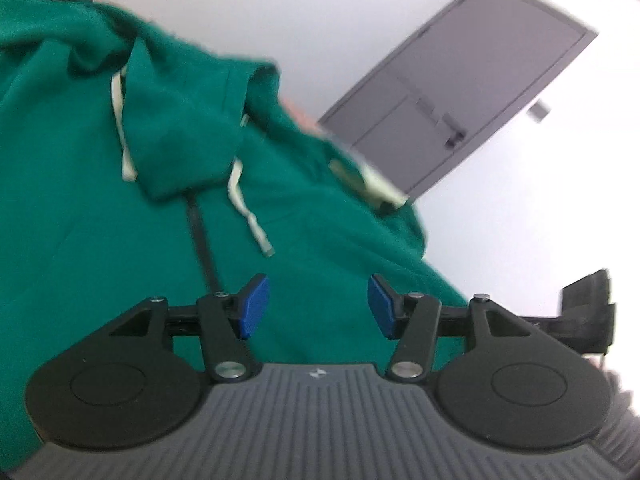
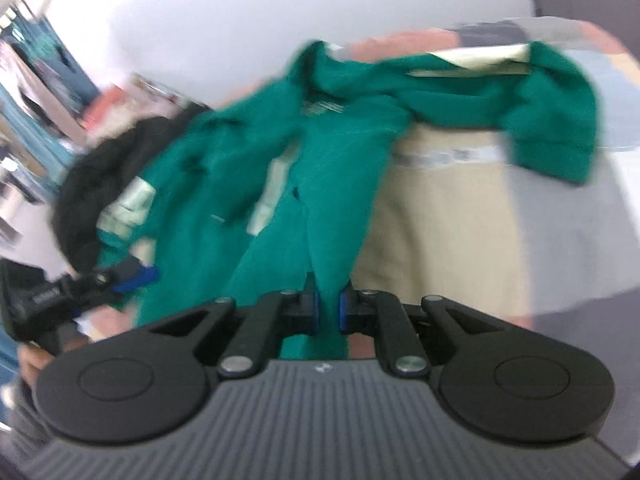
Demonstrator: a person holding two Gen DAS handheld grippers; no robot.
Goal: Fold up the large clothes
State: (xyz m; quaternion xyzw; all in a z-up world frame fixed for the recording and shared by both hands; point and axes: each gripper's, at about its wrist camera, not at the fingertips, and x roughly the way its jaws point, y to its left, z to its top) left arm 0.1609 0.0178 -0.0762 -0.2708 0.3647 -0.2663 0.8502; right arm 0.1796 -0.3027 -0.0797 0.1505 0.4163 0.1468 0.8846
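Green hoodie (image 1: pixel 80 184): thick, matte fleece-like knit, soft folds, hood bunched near the upper left of the left wrist view. Two flat cream drawcords (image 1: pixel 250 216) hang from the neck, frayed-looking tips. A dark zipper (image 1: pixel 202 248) runs down the front. Pale mint lining or trim patches (image 2: pixel 136 200) show at a cuff and along an inner edge in the right wrist view.

Left tongs (image 1: pixel 318 306): jaws apart, blue flat pads (image 1: pixel 256 306) on black linkage arms, nothing between them; the hoodie front lies just beyond. No earlier frame to compare.

Right tongs (image 2: pixel 329 312): jaws nearly together, pinching a narrow fold of the green fabric, which fans out from the grip and drapes away. That view is heavily motion-blurred, details soft. One sleeve end (image 2: pixel 556 128) trails off to the upper right.

Both tong bodies: grey ribbed housing, black rounded discs at each side, silver pivot pins.

The left tongs (image 2: pixel 132 276) also show at the lower left of the right wrist view, blue pad visible, with a hand (image 2: pixel 36 360) under them.

Surface: plain white desk (image 1: pixel 500 220), smooth, glossy-bright. A flat grey rectangular panel (image 1: pixel 464 96) with a small handle or latch lies or stands beyond the hoodie; cannot tell which. A dark fuzzy garment (image 2: pixel 92 184) sits beside the hoodie. Beige cloth (image 2: pixel 440 220) behind the hoodie, possibly a person's clothing. Room background blurred, bluish shapes at left.
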